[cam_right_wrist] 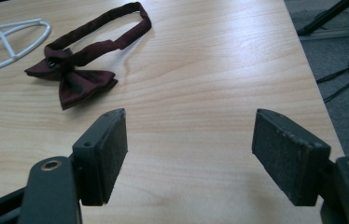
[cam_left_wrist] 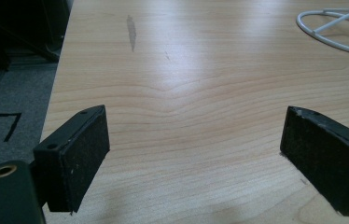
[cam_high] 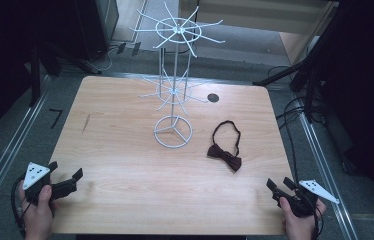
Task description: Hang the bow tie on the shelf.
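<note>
A dark red bow tie [cam_high: 225, 156] with its looped strap [cam_high: 226, 131] lies flat on the wooden table [cam_high: 125, 165], right of centre. A white wire display stand [cam_high: 174, 75] with two tiers of spoke hooks rises from a ring base [cam_high: 173, 132] mid-table. My left gripper [cam_high: 65, 175] rests at the near left corner, open, nothing between its jaws. My right gripper [cam_high: 278, 184] sits at the near right corner, open and empty. In the right gripper view the bow tie [cam_right_wrist: 81, 81] lies ahead and left of the gripper [cam_right_wrist: 189, 144]. The left gripper [cam_left_wrist: 193, 154] faces bare wood, with the stand base [cam_left_wrist: 333, 28] far right.
A round dark hole [cam_high: 213, 98] is in the table behind the stand. A dark streak [cam_high: 86, 123] marks the wood at left. Cables [cam_high: 295, 120] and dark stand legs crowd the floor to the right. A "7" mark [cam_high: 55, 117] lies on the floor at left.
</note>
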